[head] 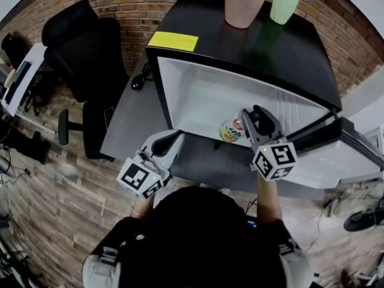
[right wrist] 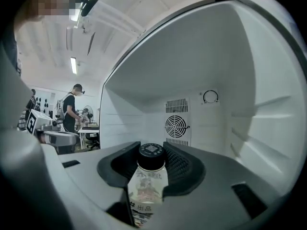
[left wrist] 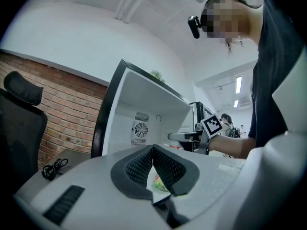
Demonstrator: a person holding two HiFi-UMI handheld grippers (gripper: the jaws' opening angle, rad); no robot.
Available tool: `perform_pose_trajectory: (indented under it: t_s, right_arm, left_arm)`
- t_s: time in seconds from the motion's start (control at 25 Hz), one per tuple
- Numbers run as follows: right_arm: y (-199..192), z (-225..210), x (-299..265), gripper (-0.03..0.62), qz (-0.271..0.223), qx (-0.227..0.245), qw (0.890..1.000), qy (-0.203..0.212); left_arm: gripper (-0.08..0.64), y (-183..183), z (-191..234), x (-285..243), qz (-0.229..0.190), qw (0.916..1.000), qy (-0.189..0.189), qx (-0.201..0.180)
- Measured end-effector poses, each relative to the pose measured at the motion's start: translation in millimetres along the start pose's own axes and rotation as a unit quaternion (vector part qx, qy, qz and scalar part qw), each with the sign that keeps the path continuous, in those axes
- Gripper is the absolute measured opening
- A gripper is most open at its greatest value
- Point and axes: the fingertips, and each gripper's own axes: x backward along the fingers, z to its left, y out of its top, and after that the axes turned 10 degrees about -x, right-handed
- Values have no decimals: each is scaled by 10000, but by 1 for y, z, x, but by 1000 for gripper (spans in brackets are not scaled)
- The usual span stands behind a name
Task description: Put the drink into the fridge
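Note:
The drink [head: 231, 129] is a pale-labelled bottle with a black cap [right wrist: 151, 153]. My right gripper [head: 249, 120] is shut on it just below the cap and holds it at the mouth of the open fridge [head: 198, 95]. In the right gripper view the bottle [right wrist: 147, 181] sits between the dark pads [right wrist: 180, 164], pointing at the white back wall. My left gripper [head: 170, 141] hangs lower left, outside the fridge. Its jaws meet at the tips [left wrist: 152, 148]. A scrap of white with green print shows behind them; I cannot tell what it is.
The fridge door [head: 348, 155] stands open to the right. A pink cup [head: 243, 2] and a green vase [head: 285, 0] stand on the fridge top. A round fan vent [right wrist: 176, 126] is in the back wall. A black chair [head: 84, 47] and a cable [head: 141, 77] lie left.

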Motion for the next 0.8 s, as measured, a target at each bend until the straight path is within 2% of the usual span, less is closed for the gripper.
perform_pose_trajectory:
  t_s: [0.44, 0.8]
  right_arm:
    - [-9, -39, -33, 144, 232, 104, 9990, -364]
    - [-11, -53, -51, 146, 321, 118, 9985, -433]
  left_arm:
    - [3, -6, 4, 0, 74, 9999, 72, 23]
    - [3, -7, 8, 8, 144, 9995, 261, 59]
